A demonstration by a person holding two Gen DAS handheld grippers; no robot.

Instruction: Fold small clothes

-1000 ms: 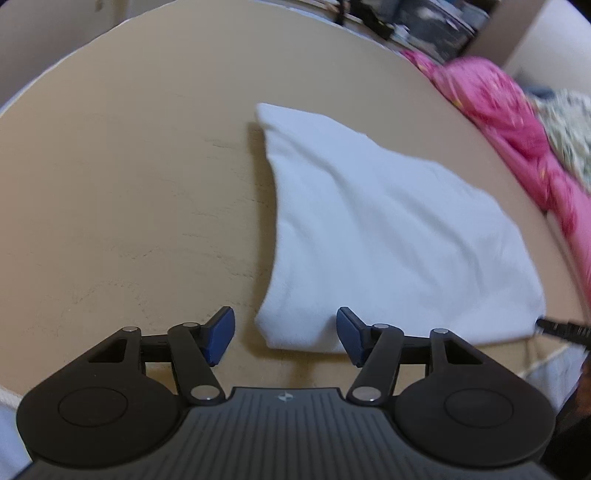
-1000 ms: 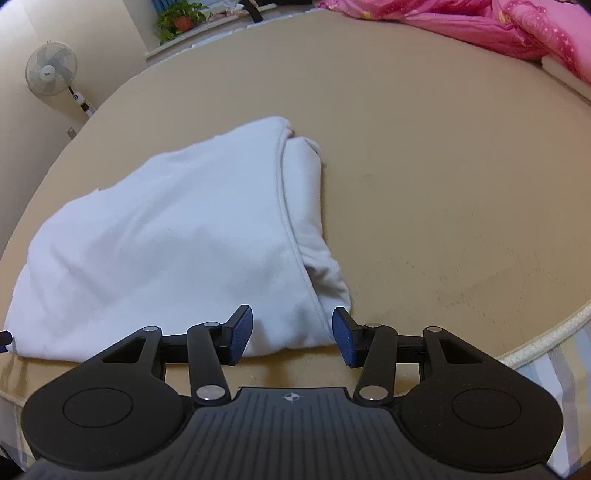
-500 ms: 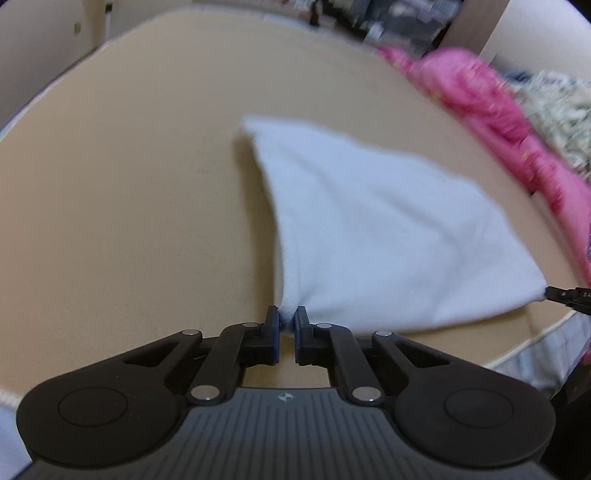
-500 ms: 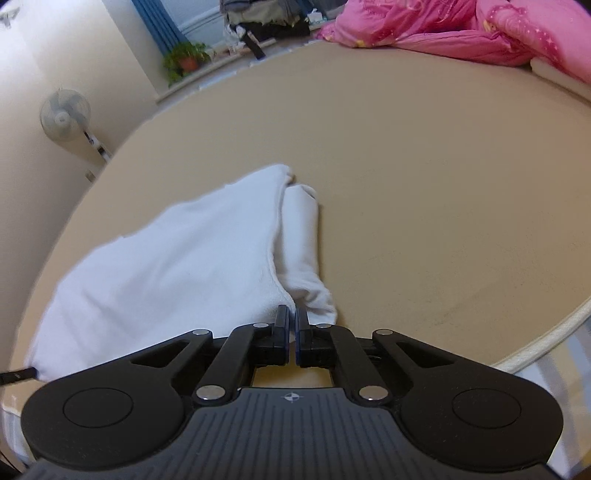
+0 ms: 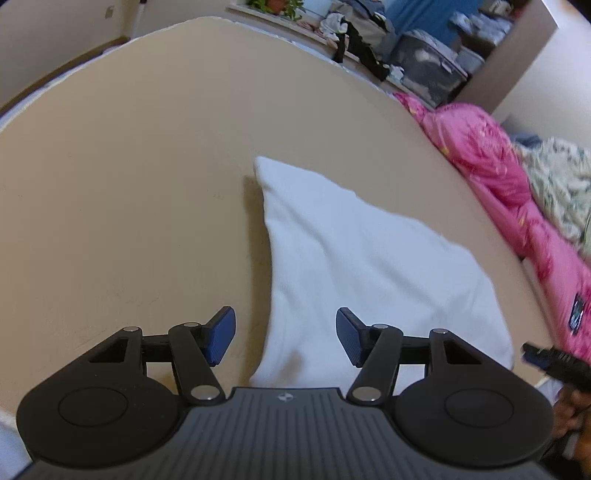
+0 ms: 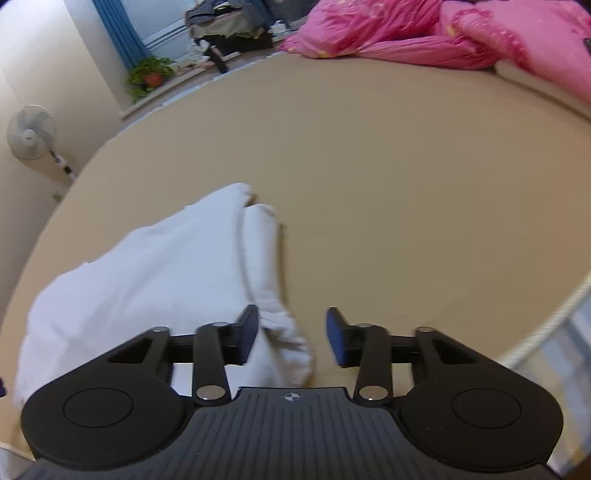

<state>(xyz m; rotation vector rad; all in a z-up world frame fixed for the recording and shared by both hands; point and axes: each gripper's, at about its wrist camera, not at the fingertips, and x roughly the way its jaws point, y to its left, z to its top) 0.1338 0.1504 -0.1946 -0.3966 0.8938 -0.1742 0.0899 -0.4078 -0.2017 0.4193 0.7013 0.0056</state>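
A white folded garment (image 5: 369, 266) lies on the tan bed sheet (image 5: 129, 177). My left gripper (image 5: 286, 338) is open, with its jaws apart over the garment's near left corner. In the right wrist view the same garment (image 6: 147, 273) lies left of centre, with a rolled edge along its right side. My right gripper (image 6: 291, 336) is open over the garment's near right corner, with cloth between the pads. The right gripper's tip (image 5: 543, 360) shows at the far right of the left wrist view.
A pink quilt (image 5: 491, 173) lies along the bed's right side and also shows in the right wrist view (image 6: 443, 37). A floral blanket (image 5: 557, 184) lies beyond it. A fan (image 6: 31, 134), a potted plant (image 6: 149, 75) and piled clothes (image 6: 229, 26) stand past the bed.
Both grippers were open a second ago, shut on the garment's near corners half a second ago, and are open again now. The garment lies flat, and both views have pulled back.
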